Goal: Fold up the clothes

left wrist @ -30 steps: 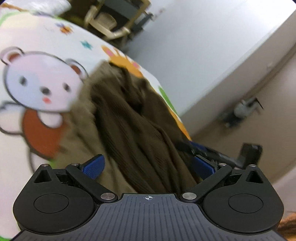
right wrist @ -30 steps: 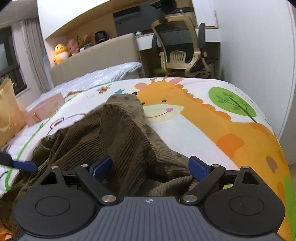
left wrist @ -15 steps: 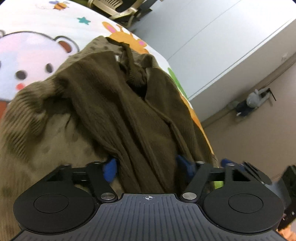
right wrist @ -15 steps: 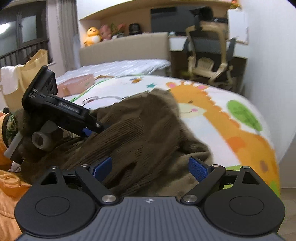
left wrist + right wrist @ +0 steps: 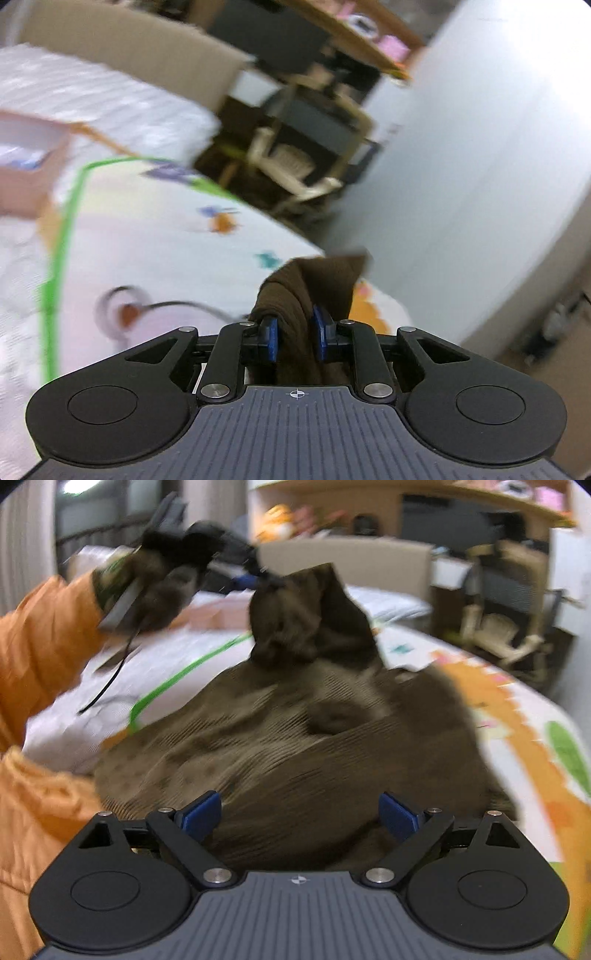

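A brown corduroy garment point(image 5: 295, 731) lies heaped on a bed covered by a cartoon-print sheet point(image 5: 517, 716). My left gripper point(image 5: 295, 338) is shut on a bunched fold of the brown garment point(image 5: 314, 288), which sticks up between its blue pads. In the right wrist view the left gripper point(image 5: 255, 578) is raised at upper left, lifting a peak of the cloth off the heap. My right gripper point(image 5: 301, 812) is open, low over the near part of the heap, with cloth lying between its spread blue fingertips. The view is motion-blurred.
A person's orange sleeve point(image 5: 40, 638) fills the left of the right wrist view. A pink box point(image 5: 26, 162) sits on the bed at left. A desk chair point(image 5: 306, 155) and shelves stand beyond the bed. A white wall point(image 5: 480, 147) runs on the right.
My left gripper has shut on a fold of the garment and lifted it up off the heap. My right gripper stays open, now closer over the cloth.
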The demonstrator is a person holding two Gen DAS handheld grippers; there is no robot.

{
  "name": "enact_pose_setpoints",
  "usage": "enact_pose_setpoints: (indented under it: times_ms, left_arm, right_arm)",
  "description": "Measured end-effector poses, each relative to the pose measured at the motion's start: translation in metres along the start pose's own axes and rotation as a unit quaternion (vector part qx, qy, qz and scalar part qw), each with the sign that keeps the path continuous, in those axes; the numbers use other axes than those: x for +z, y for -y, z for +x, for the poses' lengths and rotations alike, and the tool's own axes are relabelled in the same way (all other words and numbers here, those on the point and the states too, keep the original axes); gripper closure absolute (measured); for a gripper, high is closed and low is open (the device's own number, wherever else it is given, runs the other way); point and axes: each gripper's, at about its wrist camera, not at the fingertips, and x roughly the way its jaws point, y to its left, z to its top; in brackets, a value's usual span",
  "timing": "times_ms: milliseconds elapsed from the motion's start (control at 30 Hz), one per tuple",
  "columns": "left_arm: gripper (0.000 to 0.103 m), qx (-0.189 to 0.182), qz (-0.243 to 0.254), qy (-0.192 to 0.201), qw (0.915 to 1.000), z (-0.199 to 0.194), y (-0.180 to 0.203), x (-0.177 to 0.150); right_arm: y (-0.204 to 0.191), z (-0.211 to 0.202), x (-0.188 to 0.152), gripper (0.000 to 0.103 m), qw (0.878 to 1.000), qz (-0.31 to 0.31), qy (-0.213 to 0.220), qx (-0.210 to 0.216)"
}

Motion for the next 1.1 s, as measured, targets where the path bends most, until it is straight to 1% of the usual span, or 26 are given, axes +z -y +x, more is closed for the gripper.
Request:
enact_pose_setpoints:
  times_ms: [67, 133, 167, 200, 233, 300, 333, 400, 433, 467, 533, 567, 633, 667, 700, 767, 833, 900, 933, 967, 1000, 1033, 1067, 1100]
  left_arm:
    - [0.079, 0.014, -0.02, -0.011, 0.9996, 0.003, -0.018, -0.007]
    - [0.076, 0.028, -0.03, -0.023, 0.9989, 0.008, -0.028, -0.013]
    - [0.072, 0.034, -0.033, -0.028, 0.9985, 0.011, -0.033, -0.015]
    - [0.066, 0.038, -0.035, -0.032, 0.9981, 0.014, -0.036, -0.016]
    - [0.063, 0.039, -0.034, -0.035, 0.998, 0.018, -0.036, -0.016]
    - [0.049, 0.035, -0.025, -0.033, 0.9985, 0.015, -0.036, -0.016]
    - [0.045, 0.032, -0.014, -0.029, 0.999, 0.011, -0.033, -0.016]
    - [0.034, 0.025, 0.012, -0.02, 0.9994, 0.0, -0.025, -0.017]
    - [0.031, 0.021, 0.028, -0.017, 0.9992, -0.008, -0.016, -0.02]
    - [0.026, 0.012, 0.045, -0.018, 0.9988, -0.012, -0.006, -0.023]
    - [0.022, -0.017, 0.073, -0.027, 0.9968, -0.018, 0.013, -0.032]
    - [0.019, -0.039, 0.084, -0.036, 0.995, -0.019, 0.024, -0.038]
    - [0.016, -0.087, 0.102, -0.06, 0.9891, -0.019, 0.047, -0.053]
    - [0.015, -0.112, 0.107, -0.079, 0.9848, -0.015, 0.057, -0.062]
    - [0.015, -0.14, 0.11, -0.107, 0.9783, -0.01, 0.068, -0.073]
    - [0.015, -0.185, 0.116, -0.167, 0.9615, 0.002, 0.089, -0.096]
    - [0.015, -0.208, 0.144, -0.216, 0.943, 0.01, 0.111, -0.122]
    - [0.015, -0.219, 0.169, -0.25, 0.9279, 0.015, 0.128, -0.145]
    - [0.016, -0.223, 0.178, -0.261, 0.9221, 0.018, 0.136, -0.155]
    - [0.021, -0.224, 0.182, -0.261, 0.9213, 0.021, 0.14, -0.157]
    - [0.036, -0.224, 0.184, -0.257, 0.9221, 0.026, 0.144, -0.156]
    - [0.049, -0.223, 0.186, -0.252, 0.9229, 0.03, 0.148, -0.155]
    - [0.067, -0.223, 0.187, -0.248, 0.9238, 0.034, 0.151, -0.154]
    - [0.073, -0.223, 0.189, -0.244, 0.9245, 0.038, 0.155, -0.153]
  right_arm:
    - [-0.004, 0.014, -0.002, 0.01, 0.999, -0.024, -0.021, -0.009]
    - [-0.003, 0.018, 0.0, 0.011, 0.998, -0.047, -0.029, -0.038]
    - [-0.001, 0.019, 0.002, 0.013, 0.996, -0.058, -0.032, -0.054]
    - [0.005, 0.017, 0.006, 0.014, 0.995, -0.062, -0.029, -0.073]
    - [0.015, 0.013, 0.011, 0.014, 0.993, -0.062, -0.024, -0.094]
    - [0.031, 0.004, 0.018, 0.014, 0.989, -0.061, -0.013, -0.135]
    - [0.036, 0.0, 0.019, 0.014, 0.986, -0.058, -0.009, -0.157]
    - [0.047, -0.009, 0.022, 0.014, 0.978, -0.052, 0.001, -0.201]
    - [0.053, -0.013, 0.023, 0.014, 0.974, -0.049, 0.005, -0.222]
    - [0.058, -0.017, 0.025, 0.014, 0.969, -0.046, 0.01, -0.244]
    - [0.069, -0.026, 0.027, 0.014, 0.957, -0.039, 0.019, -0.286]
    - [0.071, -0.03, 0.026, 0.014, 0.956, -0.031, 0.022, -0.291]
    - [0.069, -0.038, 0.019, 0.014, 0.961, -0.017, 0.024, -0.275]
    - [0.068, -0.041, 0.016, 0.014, 0.963, -0.011, 0.028, -0.269]
    - [0.068, -0.044, 0.013, 0.014, 0.964, -0.005, 0.034, -0.265]
    - [0.066, -0.051, 0.008, 0.012, 0.965, 0.008, 0.045, -0.257]
    - [0.065, -0.058, 0.002, 0.011, 0.967, 0.021, 0.056, -0.248]
    - [0.063, -0.065, -0.003, 0.01, 0.968, 0.034, 0.066, -0.24]
    - [0.062, -0.068, -0.006, 0.01, 0.968, 0.041, 0.072, -0.236]
    - [0.061, -0.072, -0.009, 0.009, 0.969, 0.047, 0.077, -0.232]
    - [0.061, -0.075, -0.011, 0.008, 0.969, 0.054, 0.083, -0.227]
    - [0.06, -0.079, -0.014, 0.008, 0.969, 0.06, 0.088, -0.223]
    - [0.057, -0.079, -0.015, 0.008, 0.971, 0.059, 0.091, -0.211]
    - [0.053, -0.076, -0.015, 0.008, 0.975, 0.054, 0.093, -0.195]
